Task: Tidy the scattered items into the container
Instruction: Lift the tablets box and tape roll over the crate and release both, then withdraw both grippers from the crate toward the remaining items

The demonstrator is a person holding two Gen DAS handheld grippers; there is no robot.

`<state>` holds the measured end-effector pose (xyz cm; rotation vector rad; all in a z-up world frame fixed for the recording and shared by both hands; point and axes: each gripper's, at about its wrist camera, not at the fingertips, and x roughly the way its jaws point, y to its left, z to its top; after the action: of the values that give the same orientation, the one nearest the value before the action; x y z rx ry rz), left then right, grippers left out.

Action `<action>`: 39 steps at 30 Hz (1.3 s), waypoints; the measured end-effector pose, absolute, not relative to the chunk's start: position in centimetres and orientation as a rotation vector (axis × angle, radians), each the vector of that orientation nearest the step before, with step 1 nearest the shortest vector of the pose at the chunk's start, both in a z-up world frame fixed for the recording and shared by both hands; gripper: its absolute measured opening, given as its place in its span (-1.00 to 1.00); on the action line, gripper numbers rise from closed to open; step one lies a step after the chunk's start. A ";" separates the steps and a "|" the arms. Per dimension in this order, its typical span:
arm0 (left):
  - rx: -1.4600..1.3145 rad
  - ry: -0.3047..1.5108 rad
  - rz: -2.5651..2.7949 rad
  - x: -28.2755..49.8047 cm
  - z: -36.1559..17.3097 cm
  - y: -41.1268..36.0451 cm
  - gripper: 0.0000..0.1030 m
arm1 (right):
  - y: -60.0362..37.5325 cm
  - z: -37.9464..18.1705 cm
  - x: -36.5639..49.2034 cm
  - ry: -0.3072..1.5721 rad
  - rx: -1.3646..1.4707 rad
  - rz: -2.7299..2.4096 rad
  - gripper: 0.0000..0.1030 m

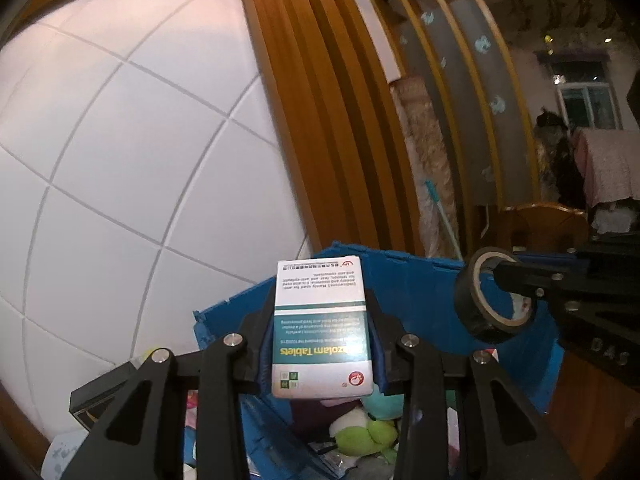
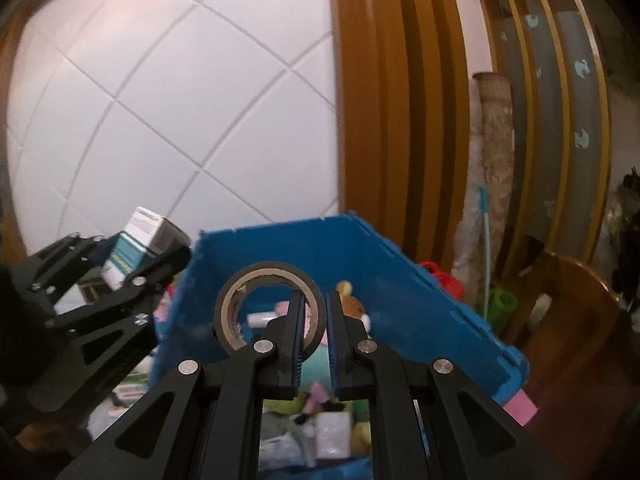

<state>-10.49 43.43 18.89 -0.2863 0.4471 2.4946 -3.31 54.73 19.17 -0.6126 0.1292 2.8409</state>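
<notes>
A white and teal tablet box is clamped upright in my left gripper, held over the near side of the blue container. From the right, my right gripper reaches in with a black tape roll. In the right wrist view one finger of my right gripper passes through the hole of the tape roll and the other sits outside, pinching its wall above the blue container. My left gripper with the tablet box hangs at the container's left edge.
Several soft toys, among them a green plush and a brown one, lie inside the container with packets. A black box sits left of it. A white tiled wall, wooden door frame, mop handle and wooden chair surround it.
</notes>
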 end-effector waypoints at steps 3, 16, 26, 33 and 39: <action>-0.311 0.514 2.533 -11.1 18.5 45.3 0.04 | 56.8 18.8 -5.0 0.161 -0.660 2.815 -0.41; -0.273 0.548 2.654 -10.4 19.0 45.5 1.00 | 58.7 19.3 -4.8 0.182 -0.617 2.863 0.32; -0.264 0.542 2.703 -7.6 18.4 41.4 1.00 | 56.9 18.8 -1.0 0.237 -0.527 2.965 0.48; -0.291 0.537 2.742 -5.9 16.6 37.3 1.00 | 53.3 18.2 1.7 0.183 -0.507 3.061 0.50; -0.348 0.512 2.787 -5.0 14.6 32.5 1.00 | 48.8 17.6 3.1 0.109 -0.508 3.156 0.50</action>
<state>-5.02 32.55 14.56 -0.3480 0.5117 2.7874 3.15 48.81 17.57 -0.5084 0.1095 3.1563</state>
